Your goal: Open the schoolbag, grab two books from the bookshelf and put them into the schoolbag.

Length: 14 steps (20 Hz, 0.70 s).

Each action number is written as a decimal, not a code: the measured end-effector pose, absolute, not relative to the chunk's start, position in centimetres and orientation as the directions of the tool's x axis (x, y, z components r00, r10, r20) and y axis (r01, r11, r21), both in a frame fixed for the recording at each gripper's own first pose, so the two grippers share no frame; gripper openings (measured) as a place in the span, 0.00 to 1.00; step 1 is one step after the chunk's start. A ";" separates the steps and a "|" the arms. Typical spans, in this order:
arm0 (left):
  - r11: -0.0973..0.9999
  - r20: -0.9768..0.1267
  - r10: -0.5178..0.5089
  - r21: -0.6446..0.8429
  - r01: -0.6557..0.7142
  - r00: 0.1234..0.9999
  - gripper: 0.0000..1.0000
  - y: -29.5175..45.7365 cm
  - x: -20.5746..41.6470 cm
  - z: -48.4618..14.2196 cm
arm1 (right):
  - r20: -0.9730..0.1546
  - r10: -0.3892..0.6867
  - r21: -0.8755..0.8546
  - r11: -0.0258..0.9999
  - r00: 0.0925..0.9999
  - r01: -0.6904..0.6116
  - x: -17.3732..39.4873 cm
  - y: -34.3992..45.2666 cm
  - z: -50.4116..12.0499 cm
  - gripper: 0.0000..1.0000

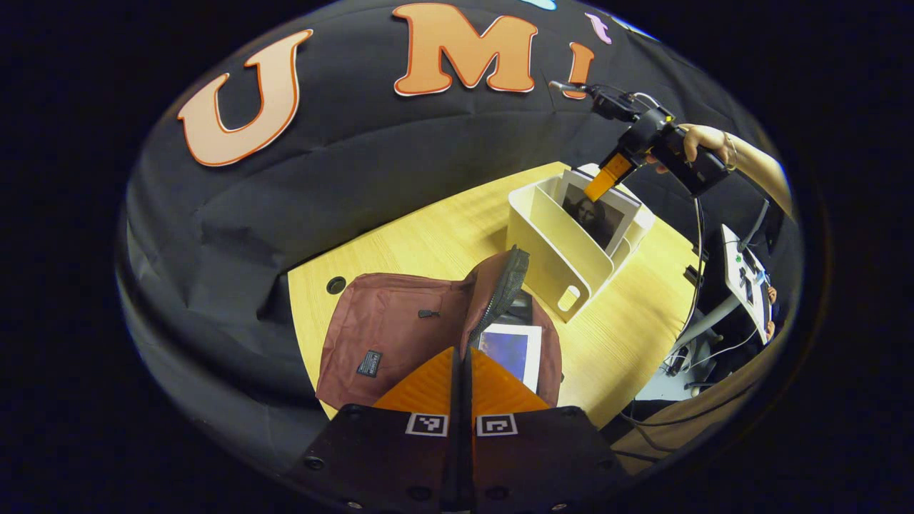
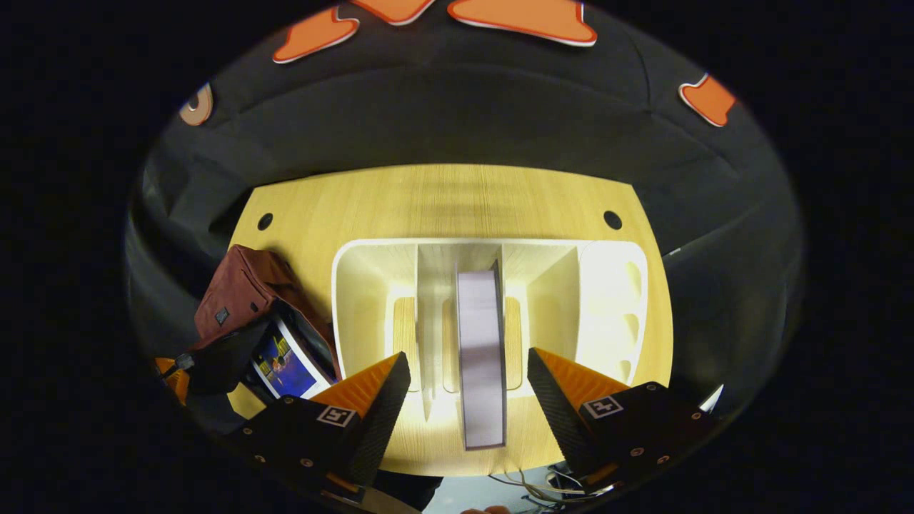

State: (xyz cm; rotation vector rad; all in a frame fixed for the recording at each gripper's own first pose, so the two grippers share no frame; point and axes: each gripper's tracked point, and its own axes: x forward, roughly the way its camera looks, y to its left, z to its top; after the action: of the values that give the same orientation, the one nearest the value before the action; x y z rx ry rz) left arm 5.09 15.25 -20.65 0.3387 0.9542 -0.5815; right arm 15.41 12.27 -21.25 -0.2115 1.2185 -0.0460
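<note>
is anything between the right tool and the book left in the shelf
Nothing visible. The right tool is open above the bookshelf, its fingers either side of the upright book. The slot's dividers stand beside the book, not over it.

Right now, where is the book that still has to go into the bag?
The book stands upright in the white rack, in a middle slot. In the right gripper view it sits between the open right gripper fingers, untouched.
</note>
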 end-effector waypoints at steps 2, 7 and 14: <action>0.802 -0.843 -0.309 0.018 0.597 0.441 0.01 15.4 5.1 -20.8 | -0.933 -0.161 -0.198 0.977 0.322 -0.084 16.0 12.0 -22.4 0.99; 0.808 -0.847 -0.302 0.015 0.588 0.438 0.01 15.5 5.0 -21.1 | -0.939 -0.216 -0.244 0.967 0.268 -0.073 15.9 10.9 -24.0 0.73; 0.808 -0.849 -0.304 0.011 0.589 0.433 0.01 15.7 4.5 -21.3 | -0.947 -0.161 -0.173 0.985 0.277 -0.018 15.2 12.2 -22.7 0.35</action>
State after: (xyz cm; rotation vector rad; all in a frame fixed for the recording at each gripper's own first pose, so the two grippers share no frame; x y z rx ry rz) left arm 4.47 15.68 -21.34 0.3278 0.9751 -0.5684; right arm 15.17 12.20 -22.71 -0.1608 1.2887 -0.0965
